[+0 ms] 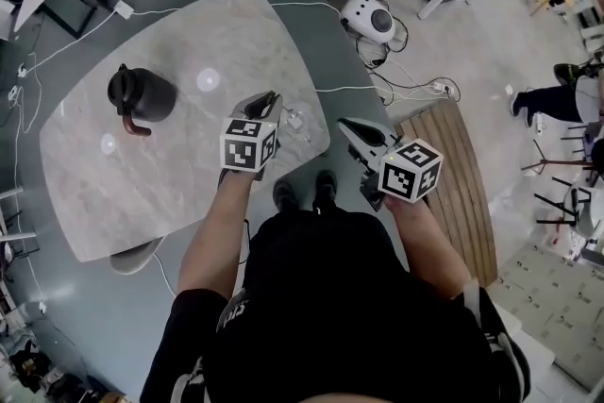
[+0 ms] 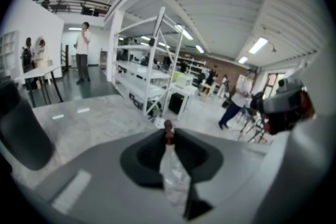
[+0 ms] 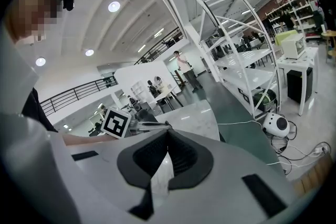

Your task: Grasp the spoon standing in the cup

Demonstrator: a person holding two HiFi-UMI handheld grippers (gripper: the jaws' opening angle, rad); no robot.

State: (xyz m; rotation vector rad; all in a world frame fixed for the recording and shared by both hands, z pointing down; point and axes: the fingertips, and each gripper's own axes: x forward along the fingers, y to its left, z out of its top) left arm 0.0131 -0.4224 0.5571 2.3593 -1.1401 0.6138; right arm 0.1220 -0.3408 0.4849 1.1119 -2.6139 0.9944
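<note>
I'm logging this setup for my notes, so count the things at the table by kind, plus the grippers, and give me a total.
Jug: 1
Cup: 1
Spoon: 1, gripped at the tips of the left gripper's jaws
Grippers: 2, the left gripper and the right gripper
Total: 5
</note>
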